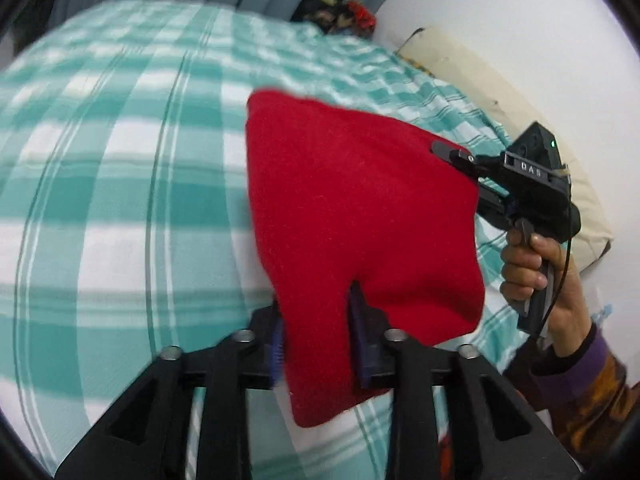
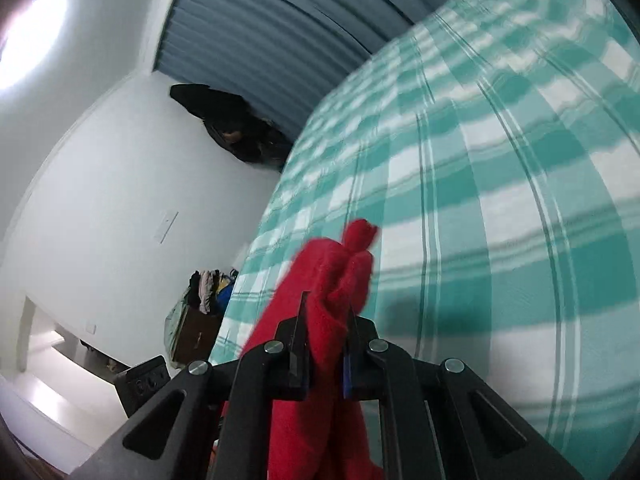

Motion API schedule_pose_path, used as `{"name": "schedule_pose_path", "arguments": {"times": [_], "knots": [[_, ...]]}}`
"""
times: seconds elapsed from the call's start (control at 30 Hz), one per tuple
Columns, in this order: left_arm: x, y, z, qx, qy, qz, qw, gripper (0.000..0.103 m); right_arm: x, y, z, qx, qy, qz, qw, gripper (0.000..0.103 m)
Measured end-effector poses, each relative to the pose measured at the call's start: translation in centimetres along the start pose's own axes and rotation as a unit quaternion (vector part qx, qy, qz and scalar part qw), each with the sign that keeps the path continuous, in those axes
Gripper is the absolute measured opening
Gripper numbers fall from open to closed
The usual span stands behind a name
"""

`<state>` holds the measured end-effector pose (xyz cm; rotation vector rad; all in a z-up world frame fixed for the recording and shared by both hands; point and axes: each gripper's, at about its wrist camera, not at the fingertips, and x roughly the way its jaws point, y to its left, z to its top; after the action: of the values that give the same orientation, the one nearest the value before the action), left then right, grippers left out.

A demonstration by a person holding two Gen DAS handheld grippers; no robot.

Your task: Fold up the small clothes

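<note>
Here a red cloth (image 1: 352,216), soft and fleecy, hangs lifted above the green-and-white checked bedsheet (image 1: 120,184), stretched between two grippers. The left gripper (image 1: 318,332) has the cloth's lower edge between its blue-padded fingers (image 1: 358,320); the jaws stand partly apart with the fabric bunched in the gap, and a corner of the cloth droops below them toward the sheet. The right gripper (image 2: 325,344) is nearly closed, its jaws pinched on a thick fold of the same cloth, which bulges up past the fingertips and trails down under the tool. In the left wrist view that right gripper (image 1: 452,154) reaches in from the right side of the cloth, clamped on its upper right corner, and a hand (image 1: 536,268) in a purple-cuffed sleeve (image 1: 580,364) grips its handle. Beyond the cloth, at the far edge of the sheet, hangs a grey-blue curtain (image 2: 280,40). A cream pillow (image 1: 500,112) lies beside the sheet to the cloth's right, against a white wall (image 2: 100,180).
</note>
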<state>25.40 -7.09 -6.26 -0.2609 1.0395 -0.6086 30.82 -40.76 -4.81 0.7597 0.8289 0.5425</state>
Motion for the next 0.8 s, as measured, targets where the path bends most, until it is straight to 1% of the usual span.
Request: {"name": "schedule_pose_path", "arguments": {"times": [0.03,0.07,0.1,0.13,0.2,0.23,0.3,0.33,0.37,0.4,0.43,0.47,0.5,0.53,0.6,0.7,0.77,0.8], "knots": [[0.8,0.2,-0.7,-0.013,0.009,0.013,0.9998,0.067,0.2,-0.6,-0.9,0.013,0.012,-0.019,1.000,0.018],[1.5,0.7,-1.8,-0.019,0.016,0.041,0.9989,0.086,0.9,-1.4,-1.2,0.018,0.020,-0.047,0.999,0.040],[2.2,1.0,-3.2,-0.014,0.021,0.083,0.9962,0.086,1.4,-2.8,-1.8,0.016,0.028,-0.093,0.995,0.054],[2.7,1.2,-4.7,-0.001,0.025,0.132,0.9909,0.085,1.1,-3.5,-3.1,-0.002,0.031,-0.161,0.987,0.076],[2.5,0.9,-7.4,0.038,0.019,0.204,0.9781,0.085,-0.1,-3.9,-5.3,-0.037,0.021,-0.240,0.970,0.076],[1.6,0.5,-8.7,0.054,0.004,0.228,0.9721,0.086,-1.2,-3.4,-6.9,-0.051,0.020,-0.257,0.965,0.076],[0.1,-0.3,-10.3,0.071,-0.018,0.257,0.9637,0.089,-3.4,-1.6,-10.1,-0.067,0.015,-0.280,0.958,0.084],[-1.0,-1.2,-11.0,0.081,-0.031,0.273,0.9581,0.091,-4.4,-0.4,-12.0,-0.081,0.012,-0.299,0.951,0.094],[-1.8,-1.9,-11.3,0.089,-0.044,0.283,0.9541,0.091,-5.0,0.9,-13.8,-0.099,0.009,-0.318,0.943,0.099],[-2.8,-2.9,-11.8,0.098,-0.060,0.293,0.9493,0.092,-5.3,1.9,-15.5,-0.117,0.007,-0.334,0.935,0.100],[-3.8,-3.6,-12.0,0.105,-0.073,0.300,0.9454,0.098,-5.8,3.7,-17.8,-0.139,0.004,-0.348,0.927,0.100],[-4.7,-4.6,-12.1,0.111,-0.084,0.305,0.9422,0.101,-5.8,4.7,-19.2,-0.148,0.007,-0.349,0.925,0.100],[-5.6,-5.4,-12.3,0.116,-0.091,0.306,0.9407,0.101,-6.2,6.1,-21.1,-0.155,0.014,-0.342,0.927,0.100],[-6.2,-5.6,-12.4,0.118,-0.091,0.305,0.9405,0.101,-6.6,7.5,-22.9,-0.157,0.019,-0.332,0.930,0.100],[-8.0,-6.3,-12.7,0.114,-0.087,0.299,0.9435,0.101,-7.1,9.5,-25.1,-0.161,0.021,-0.325,0.932,0.100],[-9.7,-6.9,-13.4,0.093,-0.083,0.274,0.9536,0.101,-7.6,11.7,-27.4,-0.174,0.028,-0.337,0.925,0.100],[-10.4,-6.5,-13.8,0.062,-0.068,0.253,0.9632,0.101,-7.9,12.7,-28.3,-0.180,0.033,-0.353,0.918,0.100],[-10.8,-6.4,-14.1,0.050,-0.062,0.254,0.9639,0.101,-8.3,13.3,-28.8,-0.182,0.033,-0.357,0.916,0.100]]}}
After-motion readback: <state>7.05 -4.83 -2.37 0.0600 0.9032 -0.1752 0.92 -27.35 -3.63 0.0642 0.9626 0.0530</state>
